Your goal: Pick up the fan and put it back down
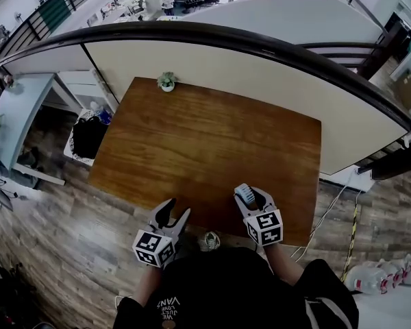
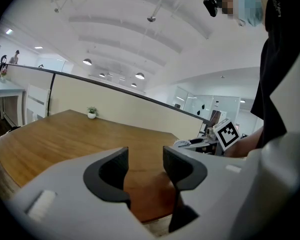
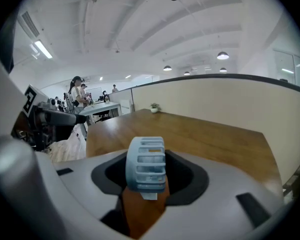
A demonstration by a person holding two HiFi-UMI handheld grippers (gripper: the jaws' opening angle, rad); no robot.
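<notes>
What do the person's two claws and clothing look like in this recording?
The left claw and right claw both have light grey moulded bodies with black, curved inner pads. Each carries a white cube printed with black square markers, one on the left and one on the right. No cables show. The person wears a black top with pale lettering.

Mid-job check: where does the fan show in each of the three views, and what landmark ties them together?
Head view: the fan sits low, right of centre, at the tips of the right gripper.
Left gripper view: the fan is small, right of centre, beside that gripper's marker cube.
Right gripper view: the fan is at centre, between the jaws.
Shared landmark: the potted plant at the table's far edge.
</notes>
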